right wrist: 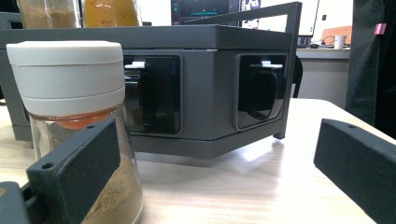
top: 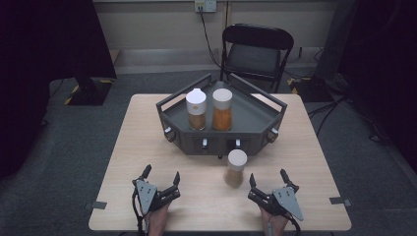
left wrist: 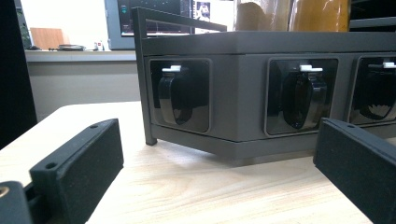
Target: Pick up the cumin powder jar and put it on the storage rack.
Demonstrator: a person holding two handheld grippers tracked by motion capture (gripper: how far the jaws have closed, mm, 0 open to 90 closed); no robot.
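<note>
Spice jar [top: 236, 167] stands upright just ahead-left of the right gripper [top: 267, 179], fingers apart; left gripper [top: 161, 175] likewise spread, farther off.

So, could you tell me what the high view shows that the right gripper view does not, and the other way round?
The high view alone gives the black folding chair, the wall socket, the left gripper with its jaws open, and the white caps of the two jars on the rack. The right gripper view alone gives a lit screen and a cup on a counter behind. Both share the rack, the loose spice jar on the table and the open right gripper.
</note>
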